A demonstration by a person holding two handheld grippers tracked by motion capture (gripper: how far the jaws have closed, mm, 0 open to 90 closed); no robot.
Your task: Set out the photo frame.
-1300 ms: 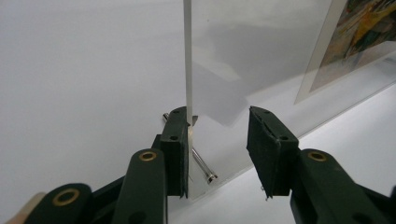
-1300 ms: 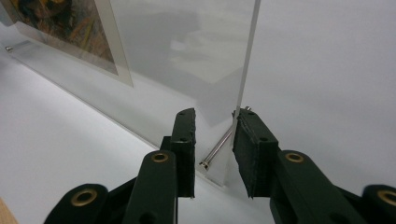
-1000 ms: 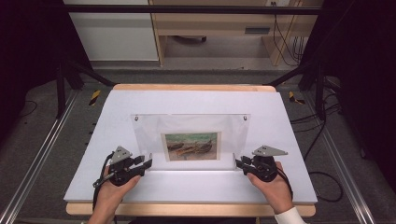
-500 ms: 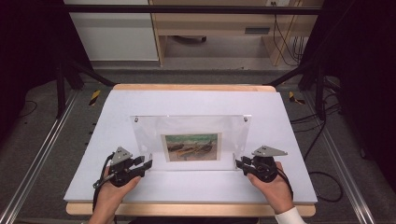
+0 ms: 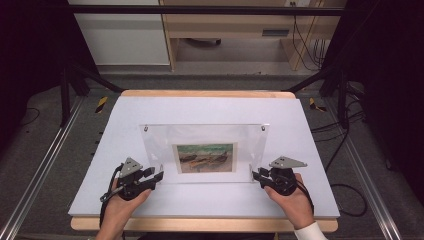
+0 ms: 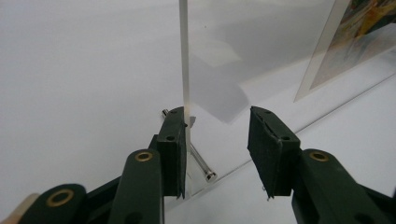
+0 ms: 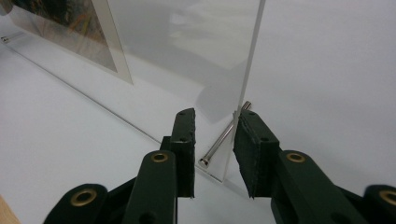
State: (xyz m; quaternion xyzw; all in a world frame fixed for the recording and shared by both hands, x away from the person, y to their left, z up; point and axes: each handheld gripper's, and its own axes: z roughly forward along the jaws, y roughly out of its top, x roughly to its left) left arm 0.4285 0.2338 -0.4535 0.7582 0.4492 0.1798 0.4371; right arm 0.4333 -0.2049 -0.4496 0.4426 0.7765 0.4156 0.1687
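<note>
A: Starting nearest, what are the person's hands doing?

B: Both are resting on the front part of the white tabletop (image 5: 210, 112), each wrapped round a black two-jaw gripper. The left gripper (image 5: 159, 175) is sitting at the lower left corner of a clear acrylic picture frame (image 5: 205, 137), and the right gripper (image 5: 256, 174) is sitting at its lower right corner.

A: Are the tongs gripping anything?

B: In the left gripper view, the left gripper (image 6: 217, 140) is standing partly open. One pad is lying against the frame's thin upright edge (image 6: 184, 56), while the other is standing well clear of it, so nothing is being pinched. A thin silver metal pin (image 6: 200, 162) is running through the frame's bottom corner, between the jaws.

A: And the other one?

B: In the right gripper view, the right gripper (image 7: 214, 135) is also partly open, its gap narrower. The frame's edge (image 7: 252, 51) is sitting against the inner face of one pad; the other pad is apart from it. Another silver pin (image 7: 223, 137) is slanting across the gap. I cannot tell whether that pad is pressing.

A: Where is the frame itself?

B: It is standing upright, leaning a little, across the middle of the tabletop, just beyond both grippers. A small landscape print in greens and browns (image 5: 205, 157) is sitting in its lower centre. Farther back, a pale wooden cabinet (image 5: 235, 27) is standing beyond the table.
</note>
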